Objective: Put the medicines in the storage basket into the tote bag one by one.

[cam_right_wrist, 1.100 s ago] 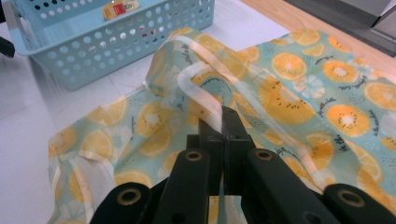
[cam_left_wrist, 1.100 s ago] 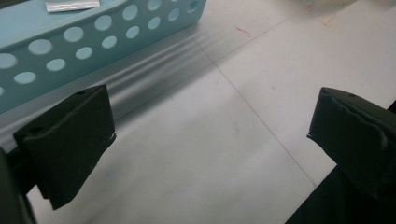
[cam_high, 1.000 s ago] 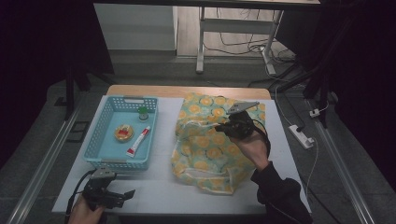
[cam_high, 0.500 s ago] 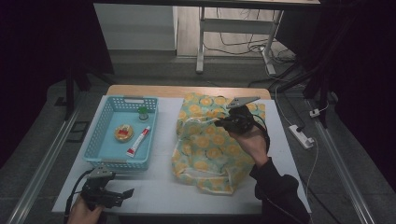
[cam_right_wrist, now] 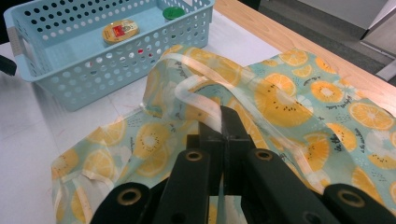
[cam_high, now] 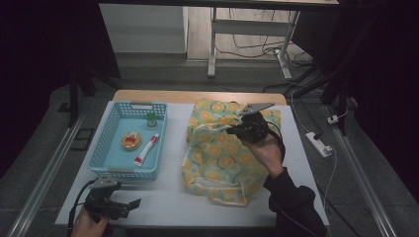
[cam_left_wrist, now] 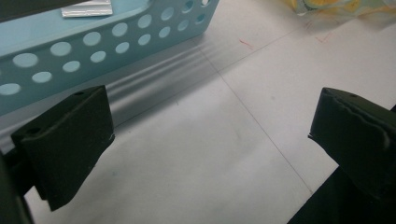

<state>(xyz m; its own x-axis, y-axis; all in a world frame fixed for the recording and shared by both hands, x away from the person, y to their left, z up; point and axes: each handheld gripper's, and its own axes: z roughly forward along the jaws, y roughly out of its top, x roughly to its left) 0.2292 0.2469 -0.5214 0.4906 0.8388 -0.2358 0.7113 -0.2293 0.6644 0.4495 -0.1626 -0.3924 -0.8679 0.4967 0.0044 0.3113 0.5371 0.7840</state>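
Overhead, the right gripper point(cam_high: 236, 129) reaches level, fingers pinching the bag's handle point(cam_right_wrist: 205, 100).

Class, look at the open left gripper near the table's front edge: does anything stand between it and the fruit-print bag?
Nothing visible does. Bare table lies between the left gripper and the bag; the blue basket sits off to the side.

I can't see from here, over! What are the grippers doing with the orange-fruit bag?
Right gripper shut on the cloth bag with orange-slice print, at its pale strap. Left gripper open, holding nothing. Blue plastic basket beside the bag, not in the way.
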